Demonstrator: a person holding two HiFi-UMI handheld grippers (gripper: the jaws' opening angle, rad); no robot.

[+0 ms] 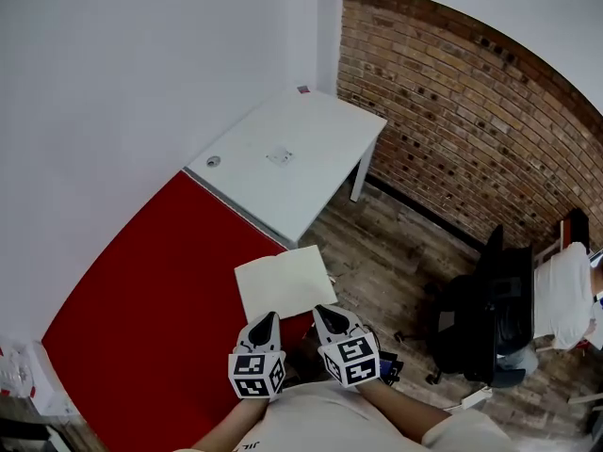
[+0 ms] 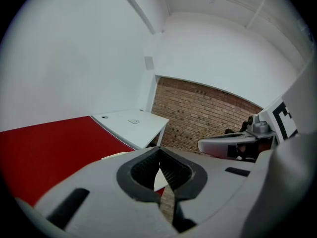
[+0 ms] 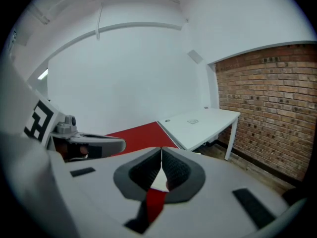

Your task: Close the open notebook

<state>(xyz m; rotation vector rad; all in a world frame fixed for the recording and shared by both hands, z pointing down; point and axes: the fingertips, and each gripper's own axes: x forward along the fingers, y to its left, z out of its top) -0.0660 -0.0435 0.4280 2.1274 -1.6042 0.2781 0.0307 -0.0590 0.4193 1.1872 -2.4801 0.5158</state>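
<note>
- Looks like the approach step to me: the notebook lies open and flat on the red table, right at its near corner, and nothing has been flipped yet.
- Left gripper has its jaws pressed together with nothing between them.
- Right gripper is the same, tips meeting and empty.
- Both sit side by side at the notebook's near edge. I can't tell if either tip actually touches the paper.
- My guess for the next move: slide a closed tip under one outer page edge, or open up and pinch it, then swing that half over the spine. The paper looks thin and floppy, so lifting from the cover seems safer than lifting a single sheet.
- Pages are plain cream and matte, a rough rectangle sitting a bit skewed to the table edge.
- Red top looks flat and dull. The white table beyond it is smooth.
- Grippers are grey plastic with black ribbed pads and checkered marker cubes on the back.
</note>
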